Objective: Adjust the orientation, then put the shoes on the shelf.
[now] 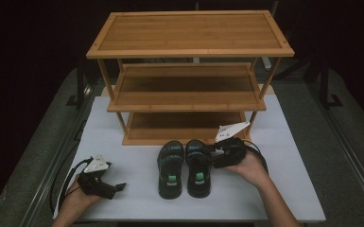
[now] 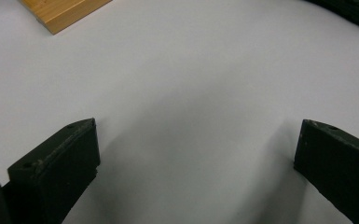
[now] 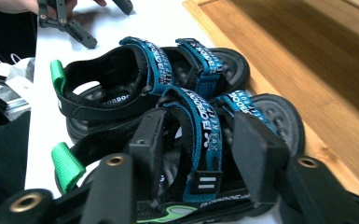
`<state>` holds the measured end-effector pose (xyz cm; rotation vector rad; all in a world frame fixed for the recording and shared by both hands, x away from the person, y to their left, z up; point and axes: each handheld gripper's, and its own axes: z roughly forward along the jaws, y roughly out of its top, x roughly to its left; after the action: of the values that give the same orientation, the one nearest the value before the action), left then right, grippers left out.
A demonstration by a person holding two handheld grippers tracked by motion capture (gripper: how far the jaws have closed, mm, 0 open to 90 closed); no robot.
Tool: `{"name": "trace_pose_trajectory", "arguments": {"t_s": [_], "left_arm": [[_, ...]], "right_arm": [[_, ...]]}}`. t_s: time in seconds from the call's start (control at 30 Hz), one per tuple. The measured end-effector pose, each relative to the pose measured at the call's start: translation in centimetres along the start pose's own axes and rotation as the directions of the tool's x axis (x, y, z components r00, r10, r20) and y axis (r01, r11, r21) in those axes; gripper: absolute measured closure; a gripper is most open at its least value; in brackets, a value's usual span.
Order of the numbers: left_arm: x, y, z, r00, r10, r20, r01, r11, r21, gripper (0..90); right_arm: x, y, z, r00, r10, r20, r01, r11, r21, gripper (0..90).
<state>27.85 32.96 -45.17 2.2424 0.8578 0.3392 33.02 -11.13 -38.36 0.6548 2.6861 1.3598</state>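
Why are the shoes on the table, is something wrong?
Nothing looks wrong. The two sandals stand upright, side by side on the white table, in front of the wooden rack. The right gripper straddles the nearer sandal's strap.

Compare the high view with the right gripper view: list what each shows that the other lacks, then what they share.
High view alone: the full three-tier wooden rack, the table's edges, both forearms.

Right gripper view alone: blue lettered straps and green heel tabs on the sandals, with the right gripper open, its jaws straddling the nearer sandal's strap.

Shared: the pair of sandals, the rack's bottom shelf, the white tabletop, the left gripper.
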Motion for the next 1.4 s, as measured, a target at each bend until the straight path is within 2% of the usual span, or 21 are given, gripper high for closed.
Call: {"name": "trace_pose_trajectory", "arguments": {"t_s": [0.13, 0.37, 0.47, 0.57, 0.63, 0.7, 0.93, 1.17, 1.23, 1.4], "left_arm": [[-0.3, 0.7, -0.2, 0.9982, -0.024, 0.055, 0.026, 0.9989, -0.038, 0.0], [-2.0, 4.1, -0.6, 0.9932, 0.040, 0.109, -0.030, 0.9949, -0.097, 1.1], [-2.3, 5.5, -0.8, 0.9871, 0.065, 0.146, -0.044, 0.9887, -0.143, 14.7], [-2.5, 6.8, -0.8, 0.9828, 0.089, 0.162, -0.064, 0.9860, -0.154, 16.1], [-2.6, 7.6, -0.6, 0.9771, 0.100, 0.188, -0.069, 0.9839, -0.165, 23.0], [-2.7, 8.4, -0.4, 0.9741, 0.110, 0.198, -0.075, 0.9818, -0.174, 24.8], [-3.6, 11.4, 1.0, 0.9531, 0.173, 0.248, -0.129, 0.9744, -0.184, 36.3], [-4.8, 13.2, 3.4, 0.9302, 0.217, 0.296, -0.180, 0.9727, -0.147, 47.6], [-5.0, 13.3, 3.9, 0.9267, 0.218, 0.306, -0.183, 0.9731, -0.140, 51.0], [-5.4, 13.2, 4.9, 0.9223, 0.231, 0.310, -0.208, 0.9724, -0.106, 57.6]], "right_arm": [[-0.3, 0.1, 0.0, 1.0000, 0.003, 0.009, -0.003, 1.000, -0.004, 49.3], [-0.4, 0.0, -0.3, 0.9998, 0.020, 0.000, -0.020, 1.000, -0.018, 49.3], [-0.3, 0.0, -0.3, 0.9998, 0.019, 0.001, -0.018, 1.000, -0.016, 50.6], [-0.2, -0.1, -0.4, 0.9997, 0.024, 0.004, -0.023, 1.000, -0.018, 51.8], [-0.3, -0.3, -0.4, 0.9997, 0.025, 0.002, -0.025, 0.999, -0.021, 52.2], [-0.3, -0.4, -0.4, 0.9996, 0.026, 0.006, -0.026, 1.000, -0.014, 52.3], [0.0, -0.8, -1.2, 0.9992, 0.039, 0.011, -0.038, 0.999, -0.032, 55.2], [0.1, -1.1, -1.1, 0.9989, 0.047, 0.001, -0.047, 0.999, -0.028, 57.9], [0.0, -1.1, -0.8, 0.9988, 0.049, -0.004, -0.049, 0.999, -0.022, 57.9], [0.0, -1.3, -0.1, 0.9987, 0.051, -0.002, -0.051, 0.999, -0.001, 59.1]]}}
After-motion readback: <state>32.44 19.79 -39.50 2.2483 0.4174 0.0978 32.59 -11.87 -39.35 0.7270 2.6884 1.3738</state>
